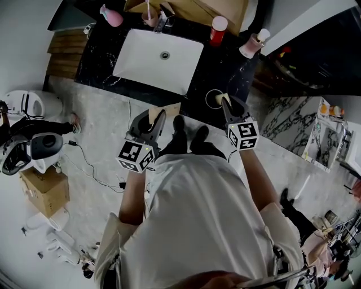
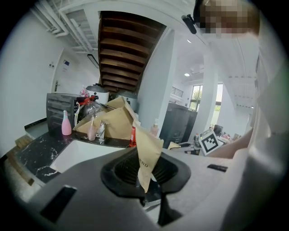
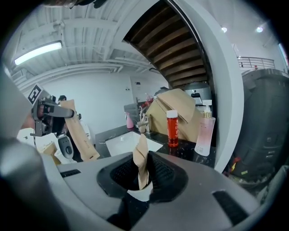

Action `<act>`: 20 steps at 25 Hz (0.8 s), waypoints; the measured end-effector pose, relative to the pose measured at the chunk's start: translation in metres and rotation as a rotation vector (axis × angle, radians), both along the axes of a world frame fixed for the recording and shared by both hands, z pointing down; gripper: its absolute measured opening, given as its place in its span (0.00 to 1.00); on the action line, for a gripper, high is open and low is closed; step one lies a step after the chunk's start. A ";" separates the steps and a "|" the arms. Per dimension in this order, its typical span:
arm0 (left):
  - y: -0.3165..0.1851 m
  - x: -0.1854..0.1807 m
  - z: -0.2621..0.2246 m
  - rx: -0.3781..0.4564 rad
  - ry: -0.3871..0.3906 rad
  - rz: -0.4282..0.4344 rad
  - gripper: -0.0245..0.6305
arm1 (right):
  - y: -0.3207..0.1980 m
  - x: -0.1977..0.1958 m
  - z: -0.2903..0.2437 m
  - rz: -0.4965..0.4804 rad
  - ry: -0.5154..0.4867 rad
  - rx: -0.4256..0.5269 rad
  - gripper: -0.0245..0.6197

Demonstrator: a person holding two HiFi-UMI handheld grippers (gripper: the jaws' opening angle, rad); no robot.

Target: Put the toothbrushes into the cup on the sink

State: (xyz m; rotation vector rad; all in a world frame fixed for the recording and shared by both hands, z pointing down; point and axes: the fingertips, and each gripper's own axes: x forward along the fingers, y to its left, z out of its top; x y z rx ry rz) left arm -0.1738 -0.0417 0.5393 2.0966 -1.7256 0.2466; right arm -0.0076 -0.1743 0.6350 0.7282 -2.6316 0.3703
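Observation:
My left gripper is shut on a long brown paper toothbrush packet, held off the counter's near edge. In the left gripper view the packet stands up between the jaws of that gripper. My right gripper is shut on a smaller brown paper piece, which stands pinched at the gripper; a white bit shows at its base. It hovers beside a round white-rimmed cup on the black counter. A pinkish cup with a stick in it stands by the faucet.
The white sink basin is set in the black marble counter. On the counter stand a pink bottle, a red bottle and a pink pump bottle. White toilets and a cardboard box sit on the floor at left.

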 end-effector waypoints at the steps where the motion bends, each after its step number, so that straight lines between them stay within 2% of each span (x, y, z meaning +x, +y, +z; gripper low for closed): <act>1: 0.001 -0.002 -0.001 0.001 -0.001 -0.003 0.12 | 0.000 0.000 0.001 0.006 -0.002 -0.008 0.15; 3: 0.002 -0.006 -0.002 0.004 -0.003 -0.005 0.12 | -0.001 -0.001 0.003 0.020 -0.009 -0.019 0.17; 5: 0.003 -0.008 -0.004 0.009 -0.003 -0.002 0.12 | -0.001 -0.001 0.003 0.035 -0.011 -0.027 0.26; 12: -0.007 -0.007 -0.012 0.036 0.009 0.030 0.12 | 0.001 0.007 -0.007 0.073 -0.022 -0.026 0.26; 20: -0.036 0.014 -0.026 0.078 0.025 0.133 0.12 | 0.006 0.026 -0.021 0.109 -0.043 -0.019 0.24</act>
